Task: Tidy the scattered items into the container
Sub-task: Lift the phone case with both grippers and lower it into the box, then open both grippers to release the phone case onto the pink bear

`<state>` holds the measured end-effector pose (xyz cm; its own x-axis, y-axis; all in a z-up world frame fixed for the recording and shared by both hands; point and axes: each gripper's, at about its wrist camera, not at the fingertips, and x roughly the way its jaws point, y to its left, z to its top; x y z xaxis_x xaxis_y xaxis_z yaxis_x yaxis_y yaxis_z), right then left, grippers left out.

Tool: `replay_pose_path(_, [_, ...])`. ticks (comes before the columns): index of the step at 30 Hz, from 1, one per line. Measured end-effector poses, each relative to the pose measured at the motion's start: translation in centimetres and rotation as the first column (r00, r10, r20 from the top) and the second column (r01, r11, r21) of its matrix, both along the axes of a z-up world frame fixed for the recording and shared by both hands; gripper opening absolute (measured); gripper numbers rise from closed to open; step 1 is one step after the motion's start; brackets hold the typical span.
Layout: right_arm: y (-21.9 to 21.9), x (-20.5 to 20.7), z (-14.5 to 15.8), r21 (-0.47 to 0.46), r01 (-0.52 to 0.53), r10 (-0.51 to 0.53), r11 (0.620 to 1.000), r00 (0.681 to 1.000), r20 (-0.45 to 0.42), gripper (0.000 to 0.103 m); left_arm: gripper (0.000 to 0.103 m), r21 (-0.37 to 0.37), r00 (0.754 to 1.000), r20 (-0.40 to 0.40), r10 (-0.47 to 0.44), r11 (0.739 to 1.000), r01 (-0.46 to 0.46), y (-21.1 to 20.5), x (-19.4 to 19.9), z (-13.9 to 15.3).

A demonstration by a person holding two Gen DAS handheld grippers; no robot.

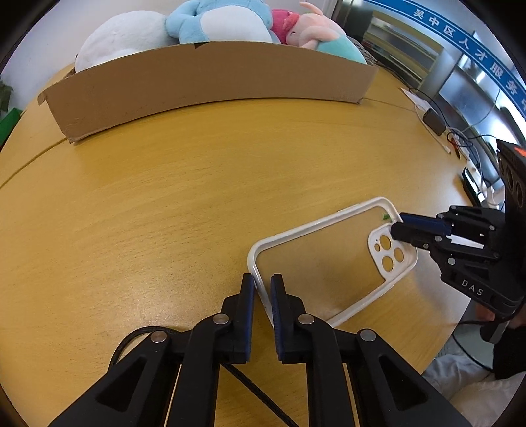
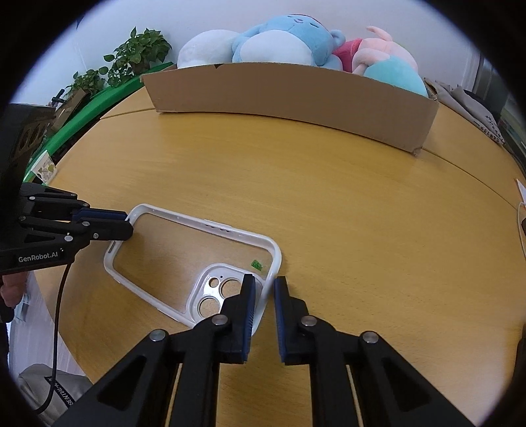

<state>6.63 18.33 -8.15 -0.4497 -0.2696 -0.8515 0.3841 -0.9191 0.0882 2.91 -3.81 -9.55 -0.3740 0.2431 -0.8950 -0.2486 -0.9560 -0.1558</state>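
Closest to the lens in the left wrist view is the left gripper (image 1: pixel 262 289), black with blue pads, and it's clamped down on the white rim of the phone case (image 1: pixel 328 259) at the short end away from the camera cutout. One finger sits outside the rim, the other inside it, and the rim is pinched between the pads.

Same story on the other side: the right gripper (image 2: pixel 264 292) is squeezed onto the case's (image 2: pixel 184 256) opposite short end, right by the corner next to the camera cutout. One finger is over the cutout block, the other outside the rim. So both grippers have the case at once, one per end.

Both grippers point steeply downward at the case, each coming in from its own end, so they face each other across it. In the left view the right one comes in from the right edge, tips at the cutout corner. A bit of a hand shows behind each gripper body, with a black cable trailing off.

The case is clear-backed with a white frame and is low over the wooden surface (image 1: pixel 164 197); can't really tell whether it's resting or lifted a touch. A tiny green sticker (image 2: pixel 256 264) sits inside it near the cutout.

The cardboard box (image 1: pixel 210 85) is well beyond the case, across open surface. Plush toys (image 1: pixel 217 23) are piled behind the box wall.
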Motion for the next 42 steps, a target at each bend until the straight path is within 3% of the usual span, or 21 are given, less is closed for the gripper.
replay_pose_path(4, [0.1, -0.8, 1.4, -0.002, 0.019, -0.019, 1.0, 0.999, -0.033, 0.01, 0.01, -0.001, 0.998, -0.062, -0.003, 1.0, 0.003, 0.2, -0.7, 2.0])
replay_pose_path(8, [0.4, -2.7, 4.6, -0.02, 0.031, -0.033, 0.999, 0.994, -0.107, 0.01, 0.009, 0.073, 0.989, -0.146, 0.021, 0.997, -0.01, -1.5, -3.1, 6.3])
replay_pose_path(11, [0.0, -4.9, 7.6, -0.028, 0.029, -0.033, 0.999, 0.984, -0.175, 0.01, 0.009, 0.052, 0.976, -0.218, 0.015, 0.999, -0.003, -2.0, -5.8, 9.4])
replay_pose_path(14, [-0.5, -8.3, 10.8, -0.031, 0.034, -0.041, 0.999, 0.965, -0.26, 0.01, 0.009, 0.015, 0.957, -0.291, 0.001, 1.0, 0.003, -2.3, -9.0, 12.5])
replay_pose_path(18, [-0.7, -14.1, 15.3, -0.039, 0.043, -0.055, 0.998, 0.927, -0.371, 0.009, 0.009, 0.021, 0.92, -0.393, -0.005, 1.0, 0.015, -3.4, -13.9, 17.0])
replay_pose_path(24, [-1.0, -23.7, 18.9, -0.074, 0.071, -0.096, 0.995, 0.899, -0.426, 0.009, 0.009, 0.031, 0.892, -0.452, 0.022, 0.999, -0.008, -4.6, -24.3, 20.7])
replay_pose_path(28, [-0.8, -30.6, 18.1, -0.073, 0.119, -0.139, 0.99, 0.904, -0.404, 0.009, 0.009, 0.069, 0.91, -0.412, 0.035, 0.998, -0.007, -4.8, -31.1, 19.7])
replay_pose_path(33, [-0.2, -37.9, 13.6, -0.068, 0.158, -0.17, 0.985, 0.948, -0.268, 0.009, 0.009, 0.091, 0.962, -0.262, 0.08, 0.994, -0.058, -5.2, -38.1, 13.4])
replay_pose_path(37, [-1.1, -39.9, 9.1, 0.012, 0.163, -0.159, 0.986, 0.971, -0.179, 0.008, 0.009, 0.09, 0.974, -0.192, 0.12, 0.99, -0.104, -5.0, -40.0, 9.0])
replay_pose_path(42, [-2.2, -38.4, 9.4, 0.099, 0.156, -0.128, 0.983, 0.961, -0.245, 0.012, 0.01, 0.12, 0.971, -0.197, 0.139, 0.986, -0.116, -5.5, -39.1, 9.1])
